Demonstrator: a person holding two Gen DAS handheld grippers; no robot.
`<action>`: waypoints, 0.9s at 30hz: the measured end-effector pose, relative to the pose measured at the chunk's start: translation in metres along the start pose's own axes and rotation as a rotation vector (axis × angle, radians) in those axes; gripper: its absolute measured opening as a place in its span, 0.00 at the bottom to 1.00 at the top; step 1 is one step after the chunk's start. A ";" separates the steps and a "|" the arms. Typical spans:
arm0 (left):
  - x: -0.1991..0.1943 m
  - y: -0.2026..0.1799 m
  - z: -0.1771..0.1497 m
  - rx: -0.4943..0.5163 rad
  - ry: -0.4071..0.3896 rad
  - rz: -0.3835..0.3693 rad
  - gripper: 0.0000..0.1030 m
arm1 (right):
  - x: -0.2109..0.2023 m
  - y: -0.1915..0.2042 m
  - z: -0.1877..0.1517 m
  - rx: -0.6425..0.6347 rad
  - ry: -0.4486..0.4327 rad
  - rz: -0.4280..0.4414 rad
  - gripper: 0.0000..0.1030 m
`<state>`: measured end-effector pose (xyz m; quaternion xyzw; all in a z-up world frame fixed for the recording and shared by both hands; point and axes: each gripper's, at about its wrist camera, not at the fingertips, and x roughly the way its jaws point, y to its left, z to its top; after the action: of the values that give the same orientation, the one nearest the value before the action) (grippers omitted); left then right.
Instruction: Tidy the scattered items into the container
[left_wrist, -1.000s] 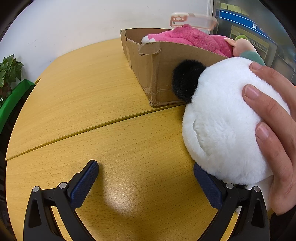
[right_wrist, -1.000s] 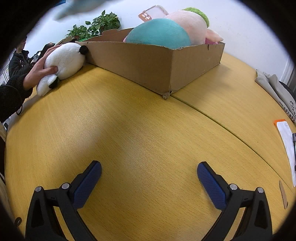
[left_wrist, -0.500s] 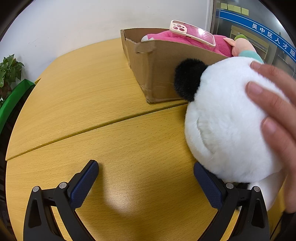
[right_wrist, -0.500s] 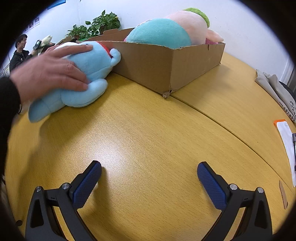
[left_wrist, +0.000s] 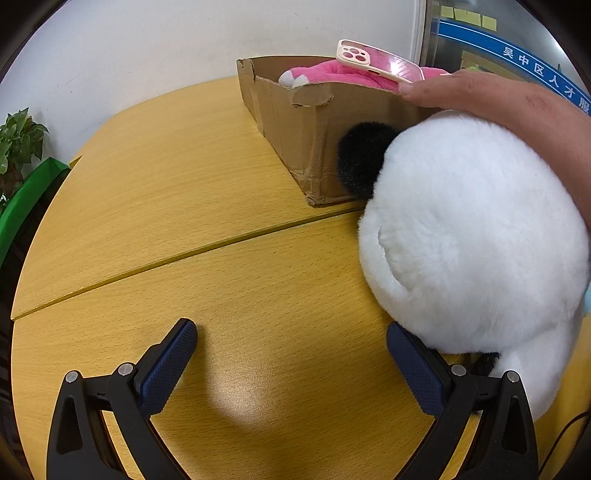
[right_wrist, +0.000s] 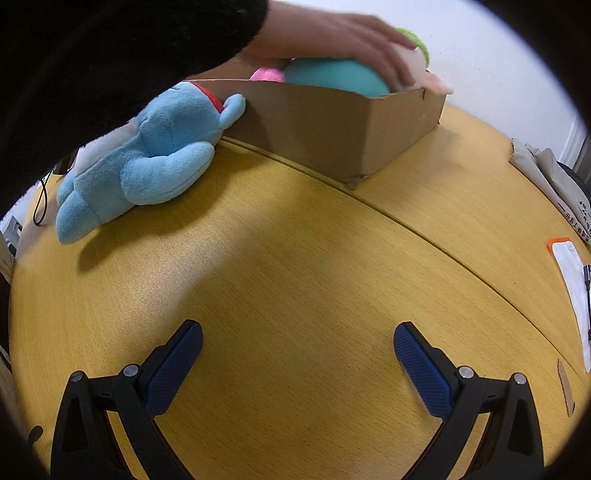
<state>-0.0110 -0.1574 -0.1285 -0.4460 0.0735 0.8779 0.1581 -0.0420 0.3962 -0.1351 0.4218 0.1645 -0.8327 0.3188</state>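
both grippers, left gripper (left_wrist: 291, 362) and right gripper (right_wrist: 297, 363), rested with jaws spread, empty. white plush (left_wrist: 469, 240) at 2 o'clock and blue plush (right_wrist: 147, 155) at 10 were still outside; cardboard box (right_wrist: 332, 122) beyond held some toys.

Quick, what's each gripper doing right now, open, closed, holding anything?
Left gripper: open, holding nothing; the round white plush toy lies against its right finger.
Right gripper: open, empty above the yellow wooden table.
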 end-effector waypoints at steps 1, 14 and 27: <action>0.000 0.000 0.000 0.000 0.000 0.000 1.00 | 0.000 0.000 0.000 0.000 0.000 0.000 1.00; 0.000 0.000 0.000 0.011 0.000 -0.008 1.00 | 0.000 0.000 0.000 0.001 0.000 -0.002 1.00; 0.000 0.000 0.000 0.012 0.000 -0.009 1.00 | -0.002 0.000 0.000 0.003 0.000 -0.003 1.00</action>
<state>-0.0107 -0.1570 -0.1288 -0.4455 0.0768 0.8767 0.1646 -0.0412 0.3962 -0.1336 0.4222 0.1638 -0.8333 0.3170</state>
